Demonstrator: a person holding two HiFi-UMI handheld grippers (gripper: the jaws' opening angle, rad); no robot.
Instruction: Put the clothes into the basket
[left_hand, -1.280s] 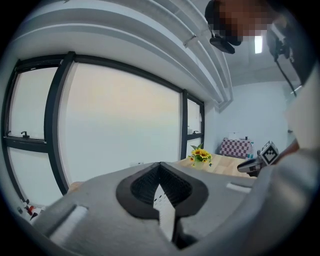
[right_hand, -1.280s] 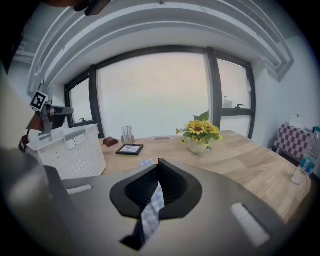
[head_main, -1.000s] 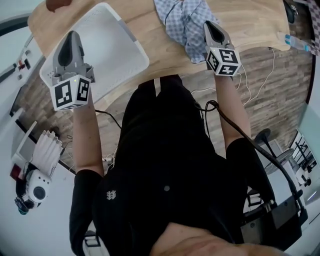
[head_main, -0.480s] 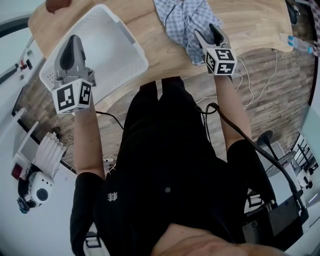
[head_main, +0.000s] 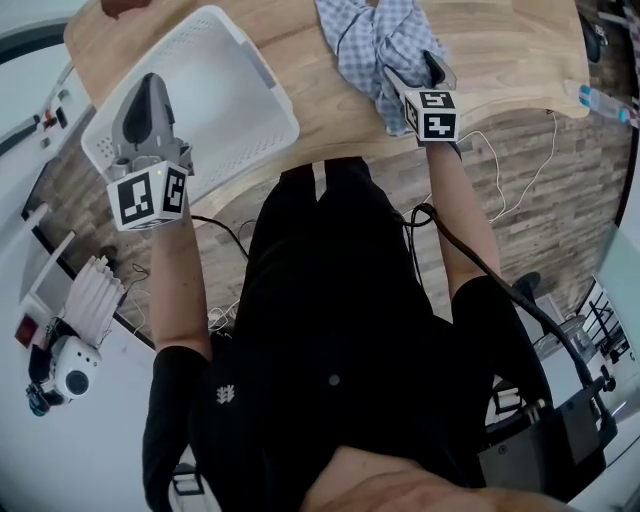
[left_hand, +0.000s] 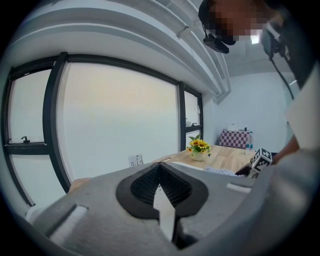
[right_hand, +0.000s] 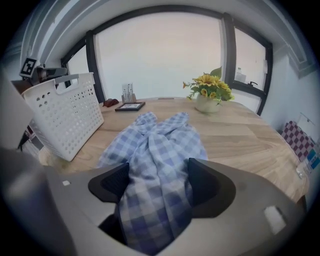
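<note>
- The light wooden surface runs across in front of me and carries everything named here.
- The white perforated plastic basket stands on the left part of the surface, its open inside bare. In the right gripper view its holed wall rises at the far left, well apart from my right tool.
- The blue-and-white checked cloth lies crumpled on the surface to the right of the basket, with a strip of bare wood between the two. Its near end reaches toward the surface's front edge.
- My right tool is down at that near end. Its jaws are opening and stand spread wide, one on each side of a bunched fold of the cloth, which fills the gap between the black pads. I cannot tell whether the pads bear on the fabric.
- My left tool hangs over the near part of the basket in the head view. Its jaws are pressed together with nothing between them, and it points toward a large window.
- A small white pot of yellow flowers stands on the surface beyond the cloth, apart from it.
</note>
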